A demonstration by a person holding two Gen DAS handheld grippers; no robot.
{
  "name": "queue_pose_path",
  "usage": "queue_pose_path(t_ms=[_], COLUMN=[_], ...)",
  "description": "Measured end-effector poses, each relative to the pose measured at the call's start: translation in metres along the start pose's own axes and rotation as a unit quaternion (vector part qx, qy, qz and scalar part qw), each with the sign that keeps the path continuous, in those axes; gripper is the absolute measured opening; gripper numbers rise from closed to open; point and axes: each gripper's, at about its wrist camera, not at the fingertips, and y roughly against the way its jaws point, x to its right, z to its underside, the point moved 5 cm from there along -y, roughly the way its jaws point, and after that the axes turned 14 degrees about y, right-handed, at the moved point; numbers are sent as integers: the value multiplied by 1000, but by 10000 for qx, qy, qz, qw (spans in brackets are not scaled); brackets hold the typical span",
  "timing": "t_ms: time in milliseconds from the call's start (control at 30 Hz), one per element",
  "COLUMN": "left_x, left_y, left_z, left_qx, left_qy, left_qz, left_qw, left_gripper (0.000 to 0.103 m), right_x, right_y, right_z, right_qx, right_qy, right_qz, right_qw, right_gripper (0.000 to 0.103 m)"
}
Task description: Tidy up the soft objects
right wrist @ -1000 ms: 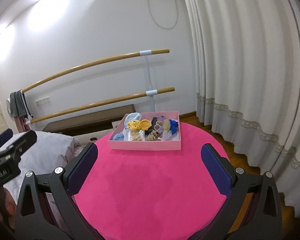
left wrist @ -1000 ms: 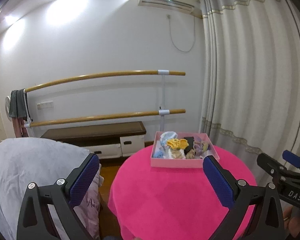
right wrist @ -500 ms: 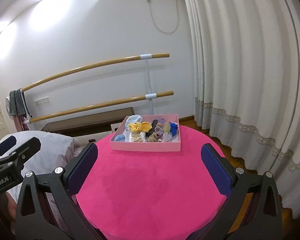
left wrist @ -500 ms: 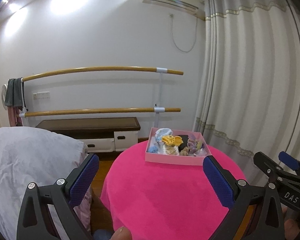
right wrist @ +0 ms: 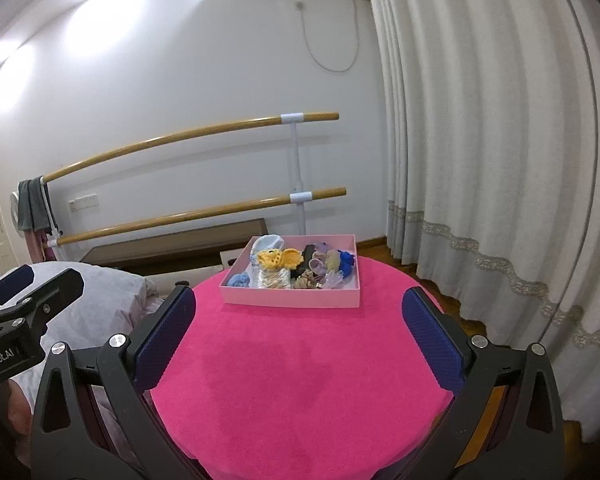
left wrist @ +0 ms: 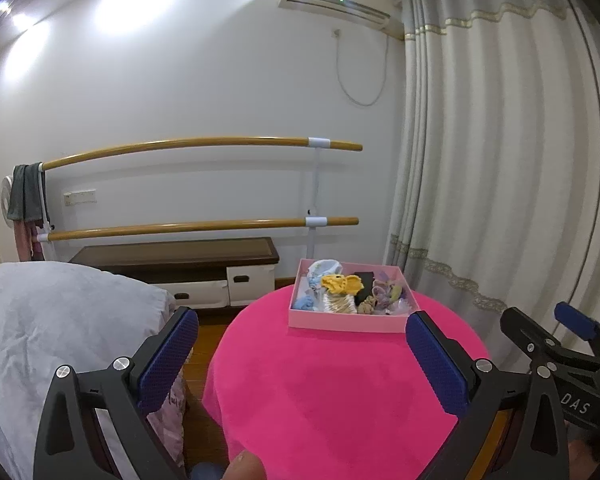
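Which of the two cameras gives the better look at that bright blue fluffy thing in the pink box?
The right wrist view: the blue fluffy item sits in plain sight at the pink box's right end. In the left wrist view other soft pieces hide it; only the box and its pile show.

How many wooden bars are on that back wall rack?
2. The upper bar runs along the wall from the grey cloth to the white post; the lower bar runs parallel below it, above the dark bench. None seem hidden.

Counter [right wrist: 300,380] cloth: matt, fuzzy pink. Box [right wrist: 292,301]: smooth matt card. Tool pads [right wrist: 164,340]: textured blue rubber.
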Motion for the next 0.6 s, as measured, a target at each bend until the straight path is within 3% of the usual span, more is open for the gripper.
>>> queue_pose_path(t_ms=[600], left_x=[0], left_y=[3], left_z=[1], left_qx=[121], left_qy=[104], left_qz=[191], left_qw=[9997], left_gripper=[103], right_x=[1], right_y=[0], right_z=[-3], right_qx=[44], right_qy=[24], right_qz=[1], right_qw=[10000], right_gripper=[103])
